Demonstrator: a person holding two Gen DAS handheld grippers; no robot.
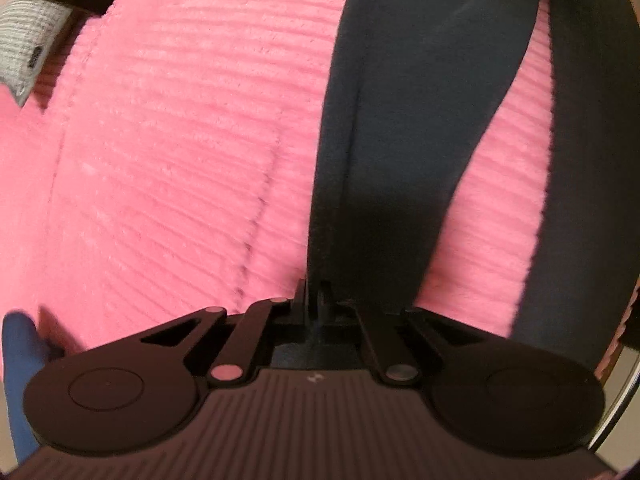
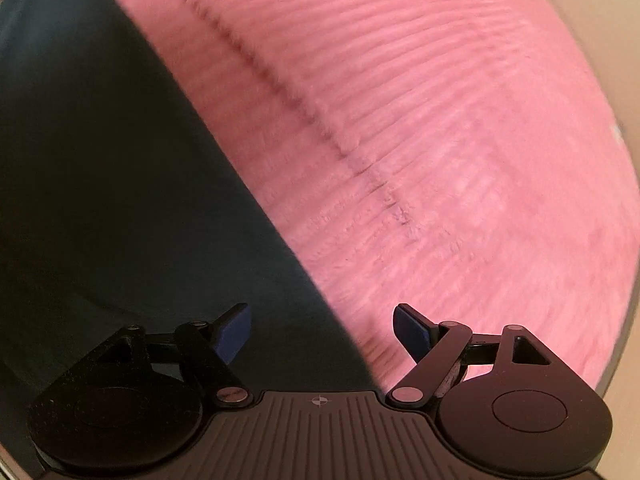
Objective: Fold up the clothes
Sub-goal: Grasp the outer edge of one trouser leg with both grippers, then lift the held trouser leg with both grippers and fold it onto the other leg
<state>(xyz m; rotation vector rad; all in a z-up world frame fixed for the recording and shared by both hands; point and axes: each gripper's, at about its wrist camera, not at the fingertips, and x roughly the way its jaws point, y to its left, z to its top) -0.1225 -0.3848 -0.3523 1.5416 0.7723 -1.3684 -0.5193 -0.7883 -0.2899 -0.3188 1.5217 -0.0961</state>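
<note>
The left gripper (image 1: 314, 292) has its fingers pressed together on a fold of the dark garment (image 1: 400, 120), which rises from the pinch in a taut band over the pink ribbed blanket (image 1: 180, 140). The right gripper (image 2: 322, 332) points down with its blue-padded fingers (image 2: 234, 336) spread and nothing between them, above the garment's edge where it meets the blanket. Farther off, a grey knitted cloth (image 1: 28, 40) lies at the blanket's corner.
</note>
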